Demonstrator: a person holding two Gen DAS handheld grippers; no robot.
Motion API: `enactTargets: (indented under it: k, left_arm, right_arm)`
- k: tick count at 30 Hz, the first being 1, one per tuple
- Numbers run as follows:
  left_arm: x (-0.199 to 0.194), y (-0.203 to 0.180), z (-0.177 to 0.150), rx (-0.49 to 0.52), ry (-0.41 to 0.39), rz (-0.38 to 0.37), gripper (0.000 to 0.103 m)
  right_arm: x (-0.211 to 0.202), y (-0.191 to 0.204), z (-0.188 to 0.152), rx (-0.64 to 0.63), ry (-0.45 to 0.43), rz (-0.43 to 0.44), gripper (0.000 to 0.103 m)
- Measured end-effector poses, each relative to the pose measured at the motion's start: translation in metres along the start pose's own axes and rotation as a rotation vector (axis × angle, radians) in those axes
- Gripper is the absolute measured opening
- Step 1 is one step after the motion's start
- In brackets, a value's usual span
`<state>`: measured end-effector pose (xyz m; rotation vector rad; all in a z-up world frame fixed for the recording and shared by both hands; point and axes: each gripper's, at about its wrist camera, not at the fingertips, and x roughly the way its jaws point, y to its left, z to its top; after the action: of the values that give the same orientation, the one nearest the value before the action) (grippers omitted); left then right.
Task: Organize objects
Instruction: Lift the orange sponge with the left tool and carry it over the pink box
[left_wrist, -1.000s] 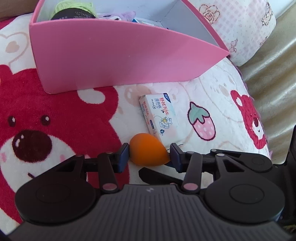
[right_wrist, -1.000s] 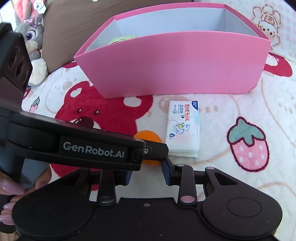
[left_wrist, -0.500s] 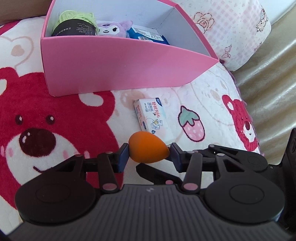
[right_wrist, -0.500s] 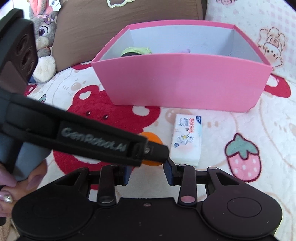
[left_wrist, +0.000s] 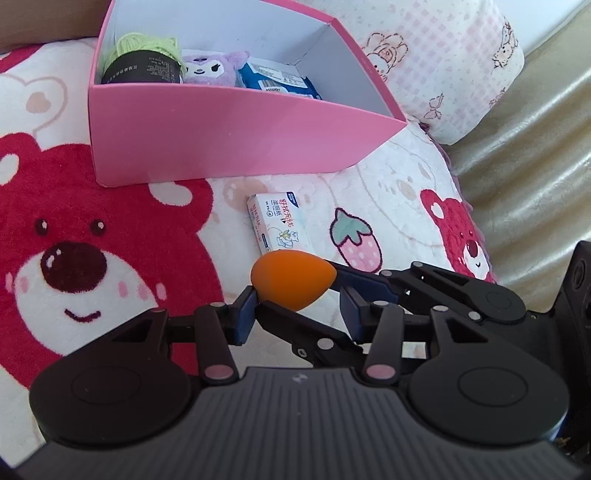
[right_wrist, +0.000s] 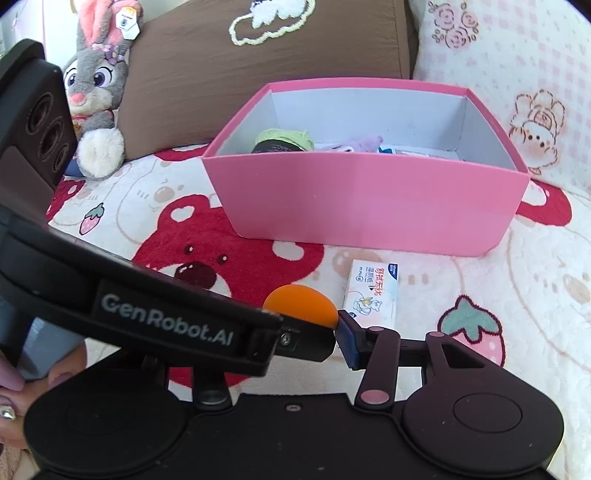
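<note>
Under everything you have one plush blanket (left_wrist: 110, 206) printed with red bears and strawberries. At its far edge lie two cushions: one brown cushion (right_wrist: 258, 74) and one pink checked pillow (left_wrist: 443, 55). One grey toy rabbit (right_wrist: 96, 85) leans against the brown one.

One pink box (left_wrist: 229, 129) stands open on the blanket. Three things lie side by side along its back wall: one ball of green yarn (left_wrist: 144, 59) with a dark label, one small purple plush (left_wrist: 214, 68) and one blue flat pack (left_wrist: 277, 79). The rest of the box floor shows bare.

One white tissue pack (left_wrist: 280, 221) lies flat on the blanket, just in front of the box and apart from it.

One orange egg-shaped sponge (left_wrist: 288, 277) is the smallest piece. It is off the blanket, in your left gripper (left_wrist: 295, 302). That claw is narrow and pinches the sponge end to end, with the blunt end on the left pad.

Your right gripper (right_wrist: 306, 334) reaches in from the right and crosses under the left one. Its jaws are opening. One blue finger lies at the sponge's pointed tip and the other passes below the sponge, so the sponge sits between them without a visible squeeze. One hand (right_wrist: 55, 373) shows at the left gripper's handle.
</note>
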<state>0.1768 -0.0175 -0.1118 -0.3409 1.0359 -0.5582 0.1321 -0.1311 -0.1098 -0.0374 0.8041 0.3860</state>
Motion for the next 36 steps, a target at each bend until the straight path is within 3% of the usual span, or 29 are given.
enactTargets:
  k: [15, 23, 27, 31, 36]
  left_arm:
    - [-0.039, -0.023, -0.003, 0.095, -0.082, -0.051, 0.048]
    - [-0.056, -0.039, -0.003, 0.148, -0.077, -0.065, 0.049]
    - [-0.066, -0.046, 0.0, 0.145, -0.077, -0.065, 0.049]
    - [-0.078, -0.048, 0.004, 0.122, -0.069, -0.096, 0.05]
    - [-0.099, -0.064, 0.014, 0.154, -0.088, -0.067, 0.049]
  right_arm:
    - [-0.039, 0.002, 0.004, -0.035, -0.094, 0.045, 0.061]
    - [-0.06, 0.006, 0.005, -0.033, -0.118, 0.063, 0.061]
    - [-0.068, 0.004, 0.01, 0.008, -0.116, 0.077, 0.061]
    - [-0.083, 0.013, 0.013, -0.035, -0.148, 0.066, 0.061]
    - [-0.099, 0.015, 0.027, -0.034, -0.165, 0.075, 0.061]
